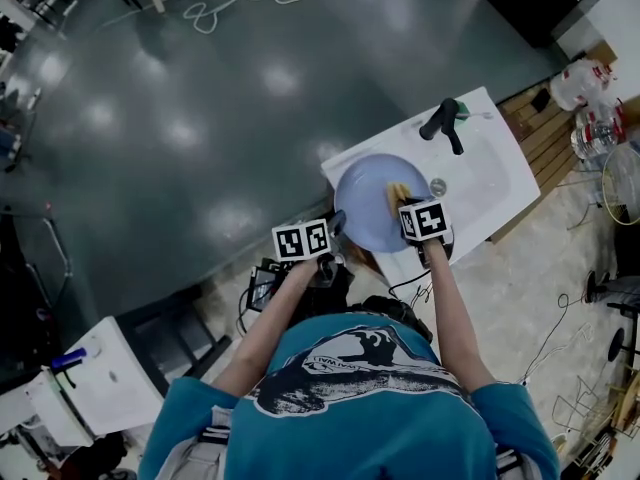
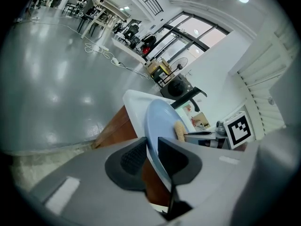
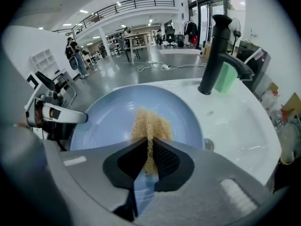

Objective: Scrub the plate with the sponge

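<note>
the white sink (image 1: pixel 495 178) with its black faucet (image 1: pixel 443 120) sits below, and the pale blue plate (image 1: pixel 365 208) is held over the sink's near left edge, tipped up so its face turns toward the right gripper. the plate looks stiff, smooth and glossy; judged from that, it will be slippery once wet and could chip if it dropped against the basin, so the rim is the sensible place to take it, gripped deep enough that scrubbing pressure cannot lever it loose. the left gripper (image 2: pixel 151 144) does that: its fingers (image 2: pixel 134 159) are clamped on the plate's near rim, one on each face. the tan sponge (image 3: pixel 149 119) is smaller, light and soft, and looks coarse; it will squash and bend under load, so it is best pinched across its thin middle with a good part left free to rub. the right gripper (image 3: pixel 150 145) has its fingers (image 3: pixel 167 161) closed on the sponge's lower end, the free end lying against the plate's face near its centre.
</note>
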`<state>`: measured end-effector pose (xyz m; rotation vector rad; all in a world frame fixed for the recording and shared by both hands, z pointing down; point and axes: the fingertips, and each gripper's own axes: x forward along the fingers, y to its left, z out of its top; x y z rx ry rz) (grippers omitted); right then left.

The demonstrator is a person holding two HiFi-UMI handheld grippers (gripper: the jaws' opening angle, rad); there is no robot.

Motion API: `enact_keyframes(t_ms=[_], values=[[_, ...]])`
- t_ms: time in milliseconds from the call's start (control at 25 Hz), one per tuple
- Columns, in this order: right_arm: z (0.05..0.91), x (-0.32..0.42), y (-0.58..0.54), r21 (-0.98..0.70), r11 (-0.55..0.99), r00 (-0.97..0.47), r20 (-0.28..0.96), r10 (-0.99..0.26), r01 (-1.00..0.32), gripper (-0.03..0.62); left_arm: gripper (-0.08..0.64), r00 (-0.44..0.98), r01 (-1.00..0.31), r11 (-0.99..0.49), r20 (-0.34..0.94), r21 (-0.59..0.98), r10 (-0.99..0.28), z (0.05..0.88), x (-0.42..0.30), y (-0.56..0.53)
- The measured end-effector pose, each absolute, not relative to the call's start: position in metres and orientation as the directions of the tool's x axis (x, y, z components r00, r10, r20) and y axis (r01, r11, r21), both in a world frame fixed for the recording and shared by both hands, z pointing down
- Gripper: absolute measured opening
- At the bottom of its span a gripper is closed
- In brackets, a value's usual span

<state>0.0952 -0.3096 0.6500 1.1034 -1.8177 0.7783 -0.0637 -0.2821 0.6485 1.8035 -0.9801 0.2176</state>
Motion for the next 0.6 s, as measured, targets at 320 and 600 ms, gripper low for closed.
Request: enact_keyframes(t_ms=[320,600], values=[[0.654,0.132,-0.319,0.052,0.391,-0.127,0.900,-0.418,-0.919,0.032,0.092,0.665,-0.681,-0.144,0.524,0.718,-0.532,0.641,-0.060,-0.283],[0.629,0.084,-0.301,-0.128,0.417,-0.324,0.835,-0.444,-0.900,0.032,0.084,0.632,-0.719,-0.124,0.570,0.684,-0.526,0.652,-0.065,-0.279]])
